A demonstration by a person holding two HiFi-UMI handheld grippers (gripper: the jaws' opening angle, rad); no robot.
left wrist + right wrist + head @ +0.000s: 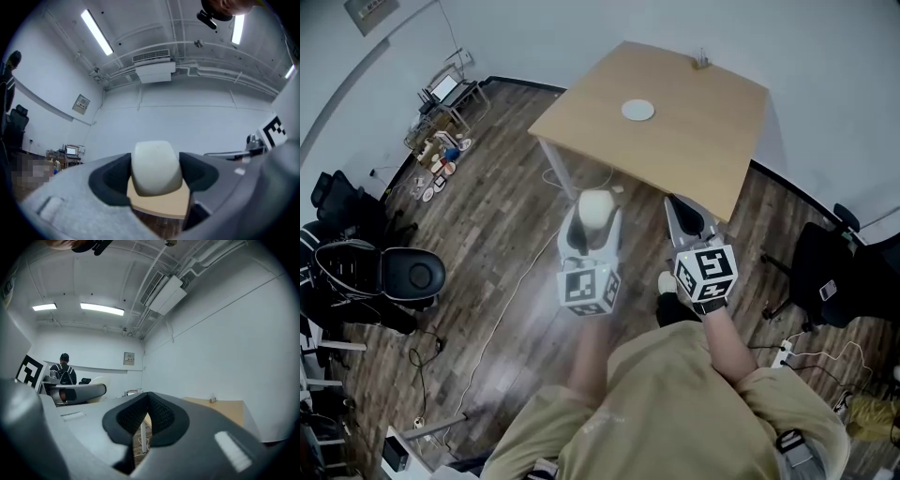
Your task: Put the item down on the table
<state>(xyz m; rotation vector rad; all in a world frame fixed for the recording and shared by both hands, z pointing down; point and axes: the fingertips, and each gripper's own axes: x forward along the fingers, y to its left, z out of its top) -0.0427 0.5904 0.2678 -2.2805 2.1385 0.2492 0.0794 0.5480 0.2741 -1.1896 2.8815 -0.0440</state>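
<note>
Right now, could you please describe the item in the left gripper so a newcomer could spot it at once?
Find the light wooden table; just short of its near edge hang two grippers. The left gripper clamps a cream, rounded lump between its jaws. Unlike the flat white disc on the table, it is bulky and off the tabletop, and the right gripper holds nothing.

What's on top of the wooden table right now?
A white round disc near the middle of the table and a small thing at its far edge, too small to identify. The cream item sits in the left gripper, not on it.
</note>
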